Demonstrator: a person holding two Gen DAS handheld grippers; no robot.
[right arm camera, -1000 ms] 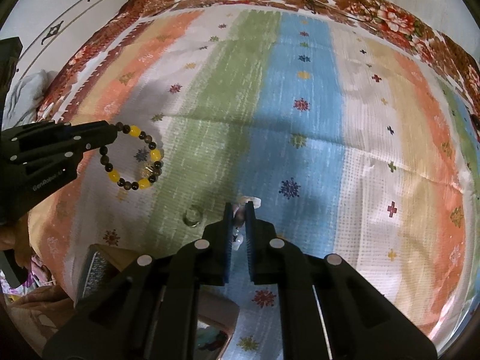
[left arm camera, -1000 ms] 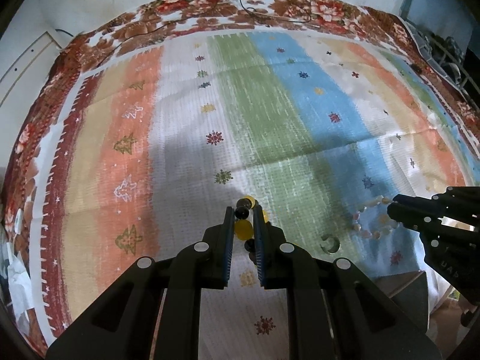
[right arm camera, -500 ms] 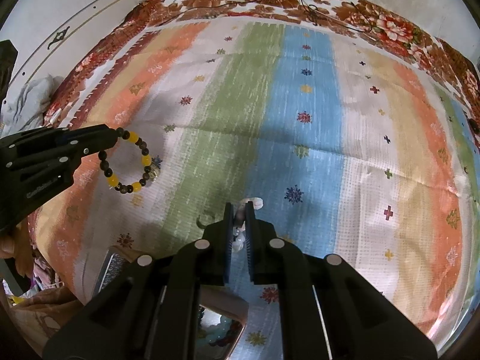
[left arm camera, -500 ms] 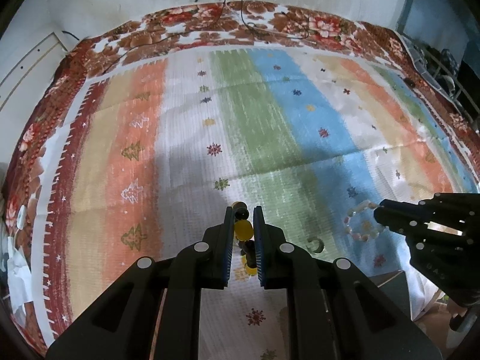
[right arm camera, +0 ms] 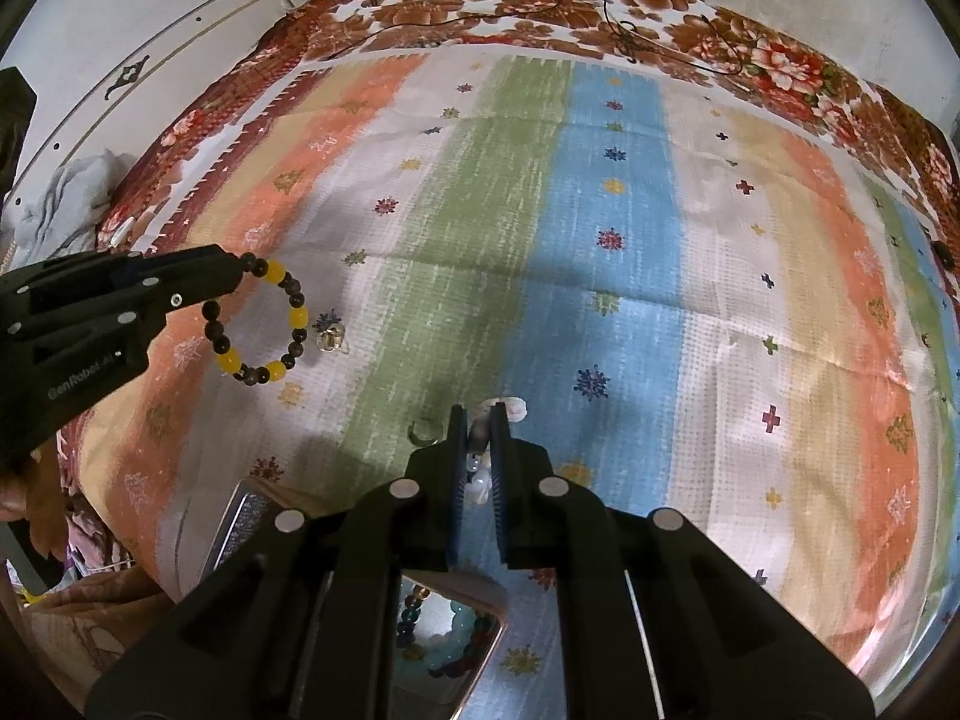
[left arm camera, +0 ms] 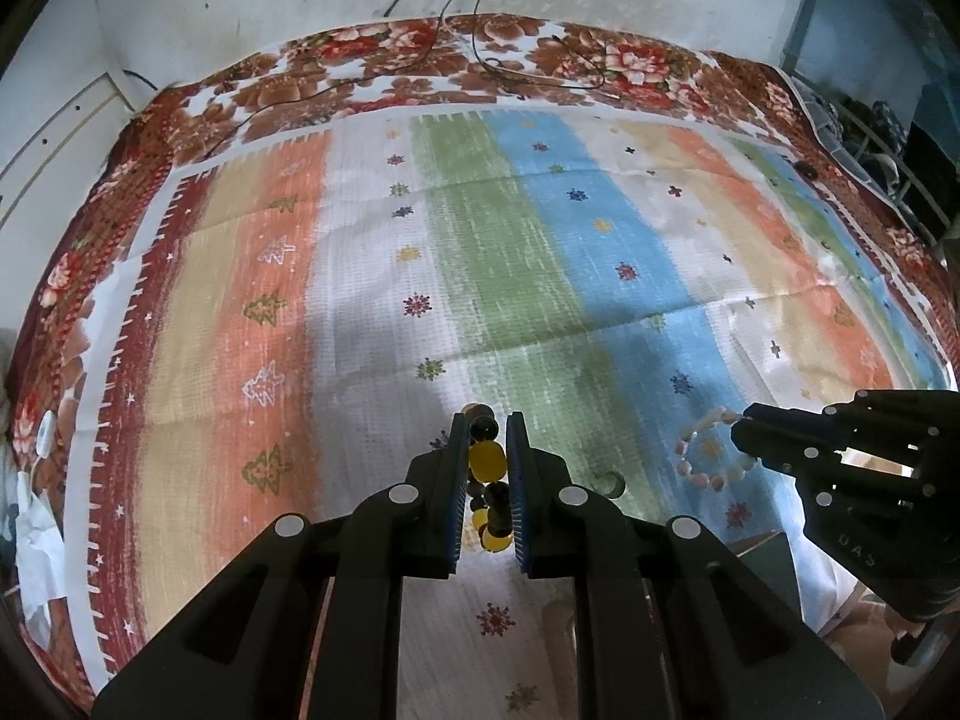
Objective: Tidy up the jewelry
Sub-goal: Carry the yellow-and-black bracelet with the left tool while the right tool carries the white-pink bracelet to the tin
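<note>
- Left gripper (left arm camera: 486, 450): jaws nearly together, clamped on one yellow-and-dark beaded bracelet (right arm camera: 258, 324), which hangs as a full loop clear of the cloth.
- Counted on that loop in the right wrist view: four yellow beads, the rest dark brown.
- Right gripper (right arm camera: 478, 429): jaws pinched tight on one pale pink-and-white beaded bracelet (left arm camera: 711, 450), dangling from the tips above the blue stripe.
- Two bracelets held in all, one per gripper, both lifted off the surface.
- On the cloth between the two grippers: one small ring (right arm camera: 422, 433), lying flat near the green stripe's edge.
- Just beside the yellow-and-dark loop in the right wrist view: one small clear-and-gold trinket (right arm camera: 332, 337); kind too small to tell.
- Below the right gripper: one open tray (right arm camera: 450, 642) with a rose-gold rim, holding several more beaded strands in teal and dark colours; exact count hidden by the fingers.
- Underneath everything: one striped bedspread (left arm camera: 540, 252) with a floral border.
</note>
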